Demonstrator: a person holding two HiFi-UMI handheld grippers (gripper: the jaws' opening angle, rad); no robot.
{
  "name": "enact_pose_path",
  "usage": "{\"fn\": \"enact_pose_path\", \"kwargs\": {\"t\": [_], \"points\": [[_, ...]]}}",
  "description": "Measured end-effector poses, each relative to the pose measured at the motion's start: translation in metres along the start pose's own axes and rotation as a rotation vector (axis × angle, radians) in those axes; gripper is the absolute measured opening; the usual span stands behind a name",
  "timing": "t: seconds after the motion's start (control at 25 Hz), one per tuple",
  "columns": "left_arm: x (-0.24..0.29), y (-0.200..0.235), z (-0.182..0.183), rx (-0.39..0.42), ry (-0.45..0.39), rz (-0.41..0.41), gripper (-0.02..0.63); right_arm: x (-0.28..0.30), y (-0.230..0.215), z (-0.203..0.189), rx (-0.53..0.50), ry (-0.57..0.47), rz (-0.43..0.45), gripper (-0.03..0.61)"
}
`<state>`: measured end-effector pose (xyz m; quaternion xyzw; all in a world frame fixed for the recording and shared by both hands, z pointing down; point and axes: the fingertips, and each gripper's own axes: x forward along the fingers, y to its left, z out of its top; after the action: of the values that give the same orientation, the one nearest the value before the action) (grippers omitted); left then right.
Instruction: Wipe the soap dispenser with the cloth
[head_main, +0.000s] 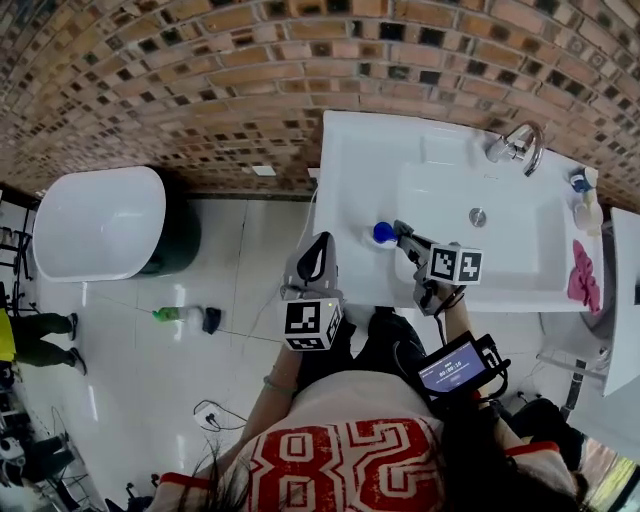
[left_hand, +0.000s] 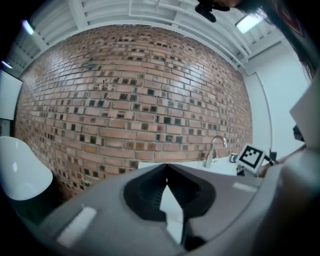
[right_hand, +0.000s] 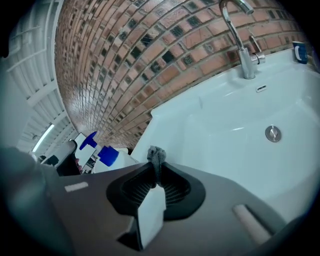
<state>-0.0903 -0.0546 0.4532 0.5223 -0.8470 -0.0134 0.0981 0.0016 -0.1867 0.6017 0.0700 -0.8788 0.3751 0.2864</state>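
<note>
The right gripper (right_hand: 155, 171) pinched a small grey cloth (right_hand: 156, 154) just beside the white, blue-capped soap dispenser (head_main: 383, 234) on the white ceramic sink's (head_main: 350, 170) left rim; the left gripper (left_hand: 166, 173) had its jaws pressed together, empty

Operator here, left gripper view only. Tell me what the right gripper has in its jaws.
Observer: The right gripper is shut on a small grey cloth.
Operator: Now locate the soap dispenser.
Observer: The soap dispenser, with a blue pump, stands on the sink's left rim, close beside that gripper's tips.
Operator: Report any other cloth.
Observer: A pink cloth lies on the sink's right edge.
</note>
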Motion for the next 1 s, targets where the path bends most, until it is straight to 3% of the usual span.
{"fn": "enact_pose_path", "kwargs": {"t": [0.16,0.52,0.68,1.0], "points": [[0.0,-0.007,-0.006,-0.072,0.002,0.1,0.003,0.007,-0.01,-0.017,-0.036,0.105,0.048,0.051],[-0.002,-0.016,-0.018,-0.104,0.01,0.266,0.003,0.019,-0.019,-0.04,-0.118,0.279,0.147,0.051],[0.0,-0.019,-0.019,-0.103,0.001,0.311,0.003,0.013,-0.013,-0.015,-0.139,0.265,0.201,0.051],[0.004,-0.027,-0.017,-0.099,-0.006,0.356,0.003,-0.003,0.049,0.049,-0.277,0.2,0.383,0.051]]}}
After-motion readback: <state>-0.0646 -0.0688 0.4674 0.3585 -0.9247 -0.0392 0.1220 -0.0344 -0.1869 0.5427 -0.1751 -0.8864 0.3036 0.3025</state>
